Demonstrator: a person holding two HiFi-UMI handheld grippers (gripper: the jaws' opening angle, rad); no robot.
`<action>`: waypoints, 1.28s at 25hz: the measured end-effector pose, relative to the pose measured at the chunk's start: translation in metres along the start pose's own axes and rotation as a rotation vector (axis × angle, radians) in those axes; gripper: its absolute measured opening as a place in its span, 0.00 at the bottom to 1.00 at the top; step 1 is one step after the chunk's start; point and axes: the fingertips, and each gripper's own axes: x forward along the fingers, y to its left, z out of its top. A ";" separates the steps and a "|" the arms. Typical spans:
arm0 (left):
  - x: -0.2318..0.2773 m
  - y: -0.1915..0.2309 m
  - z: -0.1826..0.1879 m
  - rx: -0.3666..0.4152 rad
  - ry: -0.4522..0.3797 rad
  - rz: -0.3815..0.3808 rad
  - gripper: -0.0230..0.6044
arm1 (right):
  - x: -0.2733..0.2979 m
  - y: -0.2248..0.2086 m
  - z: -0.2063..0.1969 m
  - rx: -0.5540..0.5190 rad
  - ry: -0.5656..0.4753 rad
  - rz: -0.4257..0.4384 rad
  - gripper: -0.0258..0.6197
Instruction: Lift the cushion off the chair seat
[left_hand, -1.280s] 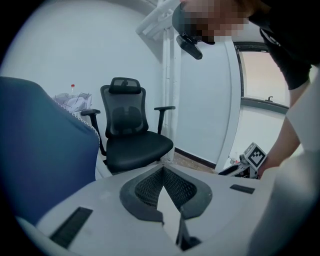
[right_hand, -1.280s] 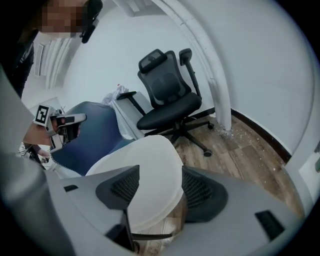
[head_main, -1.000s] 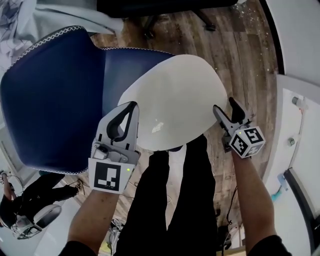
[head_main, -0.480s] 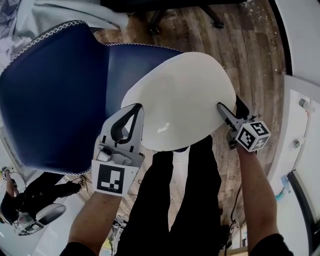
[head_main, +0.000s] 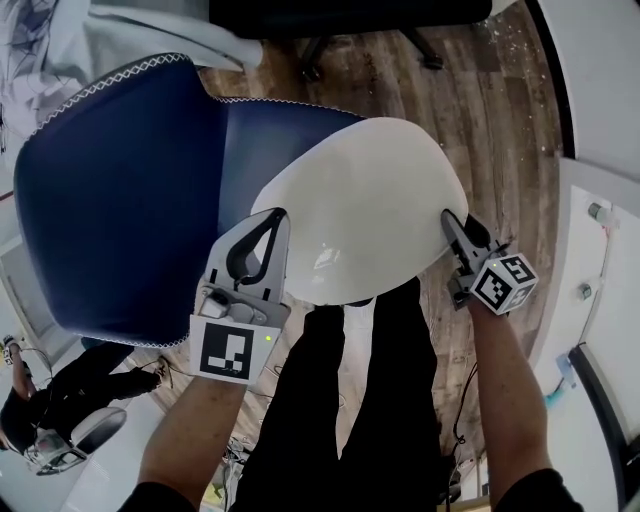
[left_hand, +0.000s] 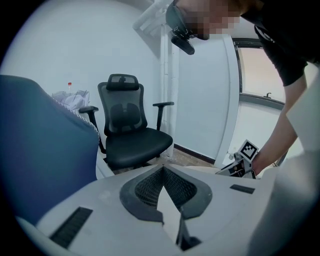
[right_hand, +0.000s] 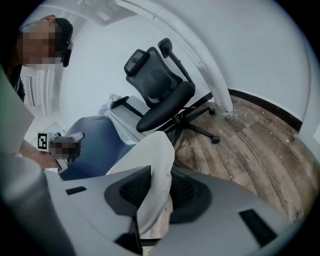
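Cushion (head_main: 365, 205), white and rounded, overlaps the front edge of the blue chair (head_main: 130, 190). Your left gripper (head_main: 265, 235) is clamped on its side nearest the chair. Your right gripper (head_main: 452, 226) is closing its jaws on the opposite side, with fabric pinched between them.

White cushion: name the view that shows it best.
Head view: the whole white cushion shows against the blue chair. The right gripper view shows only a bunched edge; the left gripper view, a thin sliver.
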 end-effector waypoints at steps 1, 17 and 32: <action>-0.001 0.001 0.003 0.008 -0.004 0.003 0.04 | -0.002 0.004 0.003 -0.006 -0.003 0.001 0.20; -0.014 0.044 0.039 0.015 -0.038 0.016 0.04 | -0.009 0.074 0.056 -0.053 -0.038 -0.008 0.12; -0.075 0.052 0.100 0.144 -0.075 -0.002 0.04 | -0.024 0.157 0.094 -0.126 -0.047 0.028 0.11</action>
